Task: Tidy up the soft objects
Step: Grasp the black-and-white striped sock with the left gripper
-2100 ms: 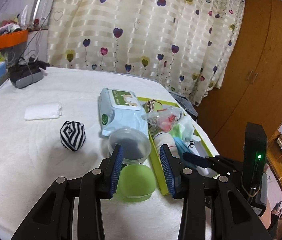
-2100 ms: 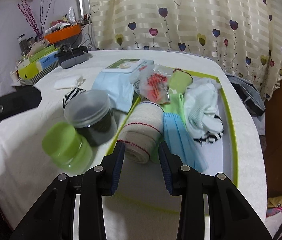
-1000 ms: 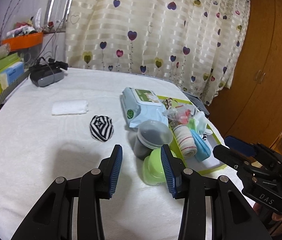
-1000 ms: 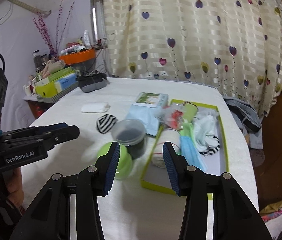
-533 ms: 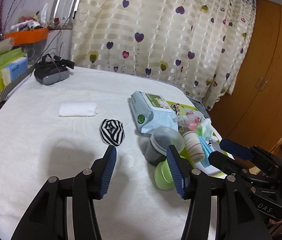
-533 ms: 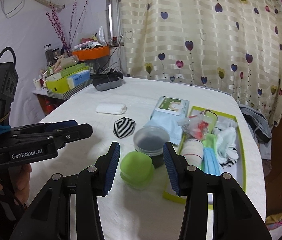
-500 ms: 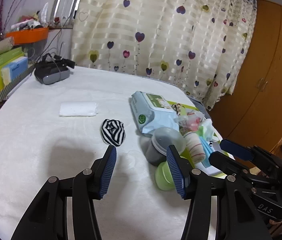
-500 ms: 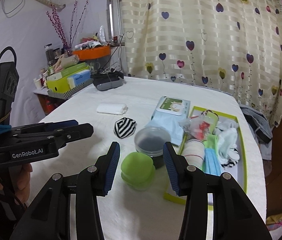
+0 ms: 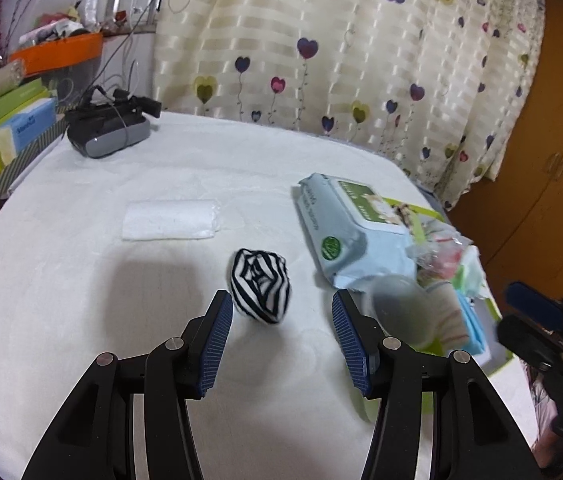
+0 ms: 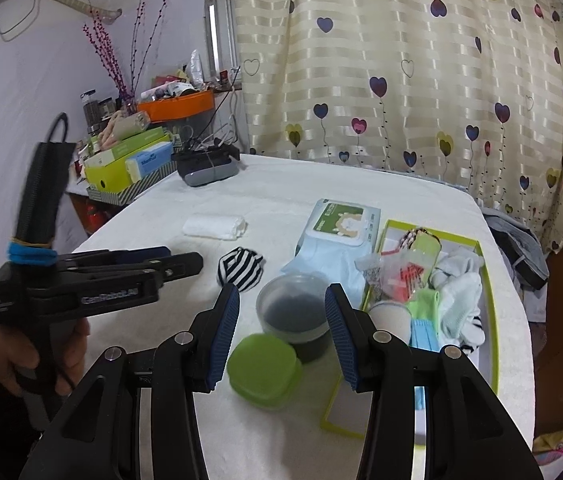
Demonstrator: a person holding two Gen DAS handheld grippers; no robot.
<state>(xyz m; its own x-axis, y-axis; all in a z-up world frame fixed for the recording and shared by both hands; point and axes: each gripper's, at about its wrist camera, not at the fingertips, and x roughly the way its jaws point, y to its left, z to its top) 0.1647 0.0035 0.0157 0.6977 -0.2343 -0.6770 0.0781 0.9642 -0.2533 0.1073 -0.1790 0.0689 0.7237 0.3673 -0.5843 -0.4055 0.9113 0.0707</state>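
Note:
A black-and-white striped sock ball [image 9: 261, 288] lies on the white bed cover, just ahead of my left gripper [image 9: 281, 308], closer to its left finger. That gripper is open and touches nothing. A folded white towel [image 9: 169, 220] lies further back. My right gripper [image 10: 281, 304] is open and empty, over a clear tub [image 10: 295, 316] and a green lidded pot [image 10: 265, 376]. In the right wrist view the left gripper [image 10: 185, 258] points at the sock ball [image 10: 239, 270]. The green-rimmed tray [image 10: 485, 280] holds socks, a bandage roll and face masks.
A blue wipes pack [image 9: 345, 220] leans on the tray's left edge. A dark headset [image 9: 107, 132] sits at the back left, with boxes [image 9: 1, 132] beyond the bed edge. The heart-patterned curtain hangs behind, a wooden wardrobe stands at the right.
My left gripper has swung left and come close to the striped sock ball, its jaws wider than a second ago. The right gripper has drawn back a little from the tray.

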